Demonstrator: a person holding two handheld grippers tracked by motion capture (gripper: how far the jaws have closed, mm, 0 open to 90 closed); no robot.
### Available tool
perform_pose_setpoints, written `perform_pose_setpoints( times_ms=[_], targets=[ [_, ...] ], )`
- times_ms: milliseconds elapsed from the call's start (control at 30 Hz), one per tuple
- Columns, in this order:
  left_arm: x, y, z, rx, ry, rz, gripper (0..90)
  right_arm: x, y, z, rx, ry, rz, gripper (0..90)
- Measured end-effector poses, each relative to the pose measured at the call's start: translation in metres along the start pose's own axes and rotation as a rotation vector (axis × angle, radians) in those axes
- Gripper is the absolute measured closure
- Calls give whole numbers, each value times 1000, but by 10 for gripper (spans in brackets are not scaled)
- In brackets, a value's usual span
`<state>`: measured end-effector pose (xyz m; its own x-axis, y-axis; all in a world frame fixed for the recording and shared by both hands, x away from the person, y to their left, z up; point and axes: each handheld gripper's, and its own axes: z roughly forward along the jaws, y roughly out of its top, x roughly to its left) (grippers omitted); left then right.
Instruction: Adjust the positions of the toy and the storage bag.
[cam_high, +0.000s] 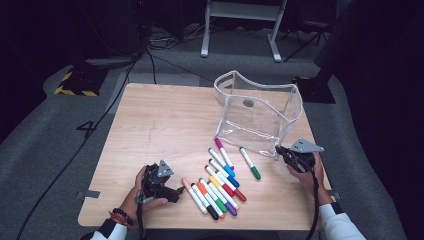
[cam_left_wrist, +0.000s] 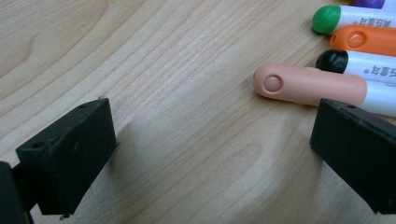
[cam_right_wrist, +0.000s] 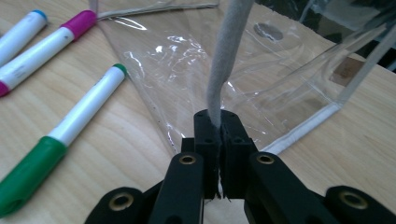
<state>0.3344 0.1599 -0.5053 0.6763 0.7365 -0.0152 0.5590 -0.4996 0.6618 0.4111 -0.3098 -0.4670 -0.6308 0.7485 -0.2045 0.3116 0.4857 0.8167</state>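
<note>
A clear plastic pouch (cam_high: 256, 114) with grey trim stands open at the table's back right. My right gripper (cam_high: 281, 151) is shut on the pouch's grey edge (cam_right_wrist: 227, 56) at its near right corner. Several coloured markers (cam_high: 216, 186) lie in a loose row at the front middle, with a green-capped marker (cam_high: 249, 163) apart to their right. My left gripper (cam_high: 176, 192) rests low on the table, open, just left of the row. A peach-capped marker (cam_left_wrist: 309, 85) lies just ahead of its right jaw, with nothing between the jaws.
The wooden table (cam_high: 160, 120) has bare room across its left and back. Beyond it, on grey carpet, are cables (cam_high: 150, 60) and a white desk frame (cam_high: 242, 20). A magenta-capped marker (cam_right_wrist: 49, 44) lies near the pouch's front corner.
</note>
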Motion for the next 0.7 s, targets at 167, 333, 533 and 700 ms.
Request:
perform_pose_setpoints(
  times_ms=[167, 333, 533, 700],
  targets=[
    [-1, 0, 0, 1, 4, 2, 4, 10, -2, -9, 1, 36, -7, 877],
    [-5, 0, 0, 0, -10, 9, 5, 18, -5, -18, 1, 59, -15, 876],
    [-6, -1, -1, 2, -11, 20, 5, 25, -10, -29, 1, 81, -11, 876],
    [-8, -2, -2, 2, -31, 34, 5, 30, -13, -36, -1, 95, -3, 873]
  ],
)
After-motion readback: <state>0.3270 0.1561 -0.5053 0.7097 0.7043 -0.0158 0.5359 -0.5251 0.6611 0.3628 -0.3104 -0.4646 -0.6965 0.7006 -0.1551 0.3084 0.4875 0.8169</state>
